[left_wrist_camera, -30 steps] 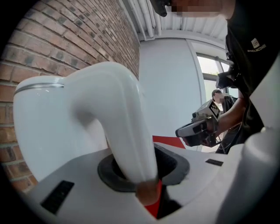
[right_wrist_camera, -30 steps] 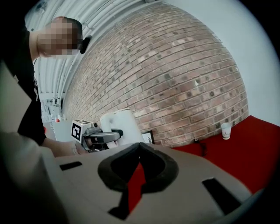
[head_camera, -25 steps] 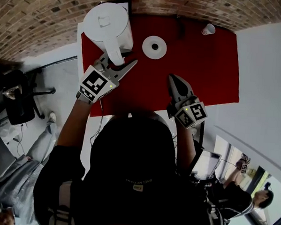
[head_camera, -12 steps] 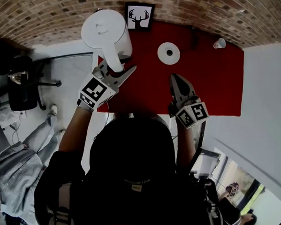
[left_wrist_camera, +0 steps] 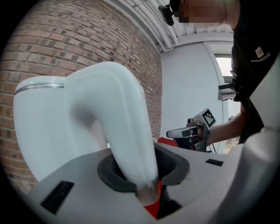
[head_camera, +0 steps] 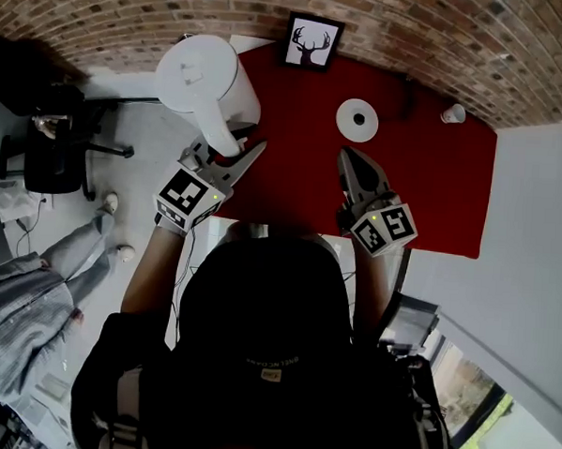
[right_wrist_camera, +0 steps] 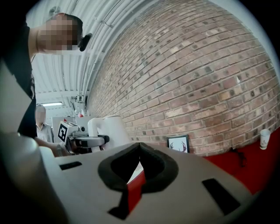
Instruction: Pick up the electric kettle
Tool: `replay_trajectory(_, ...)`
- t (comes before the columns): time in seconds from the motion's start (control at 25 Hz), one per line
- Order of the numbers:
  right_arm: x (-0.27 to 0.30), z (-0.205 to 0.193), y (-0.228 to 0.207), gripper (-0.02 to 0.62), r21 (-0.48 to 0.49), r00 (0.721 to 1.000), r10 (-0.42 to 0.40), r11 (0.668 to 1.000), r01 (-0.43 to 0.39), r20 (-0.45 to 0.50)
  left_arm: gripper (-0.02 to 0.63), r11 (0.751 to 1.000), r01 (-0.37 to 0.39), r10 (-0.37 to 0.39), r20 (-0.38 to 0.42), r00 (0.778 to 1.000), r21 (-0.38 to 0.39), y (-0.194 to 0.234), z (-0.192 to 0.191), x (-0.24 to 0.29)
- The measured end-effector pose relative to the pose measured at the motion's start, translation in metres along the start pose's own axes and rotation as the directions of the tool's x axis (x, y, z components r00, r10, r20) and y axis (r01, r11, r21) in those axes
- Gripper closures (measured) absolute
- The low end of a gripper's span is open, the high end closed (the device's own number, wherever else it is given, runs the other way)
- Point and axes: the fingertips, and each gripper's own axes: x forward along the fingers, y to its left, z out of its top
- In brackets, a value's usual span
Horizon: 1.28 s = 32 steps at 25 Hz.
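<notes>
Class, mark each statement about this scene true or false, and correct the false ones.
1. The left gripper is shut on the kettle by its handle. True.
2. The right gripper holds the paper cup. False: its jaws are together on nothing; the cup stands at the red table's far corner.
3. The kettle sits on its round base. False: the base lies bare on the table, apart from the kettle.
4. A framed deer picture stands by the brick wall. True.
</notes>
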Motion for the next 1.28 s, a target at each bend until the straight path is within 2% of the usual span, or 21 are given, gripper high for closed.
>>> replay_trajectory(0.52,0.034,0.003,0.054,0.591,-0.078,0.991,0.131,0.988,-0.132,-0.026,0.509,0.988,-0.151,0.151,0.007,0.989,-0.031,0.018,-0.007,-0.072)
replay_trajectory(0.72,0.05,0.002,0.07,0.591,-0.093,0.984,0.176,0.98,-0.178,-0.036,0.509,0.982,-0.188,0.188,-0.006,0.982,-0.018,0.025,-0.011,-0.092)
replay_trajectory(0.96,0.064,0.004,0.088,0.591,-0.111,0.973,0.225,0.967,-0.228,-0.044,0.509,0.972,-0.235,0.235,0.015,0.972,-0.015,0.034,-0.006,-0.11)
replay_trajectory(1.28,0.074,0.004,0.095,0.591,-0.148,0.965,0.254,0.954,-0.261,-0.067,0.509,0.964,-0.265,0.266,0.016,0.964,-0.025,0.042,-0.006,-0.115)
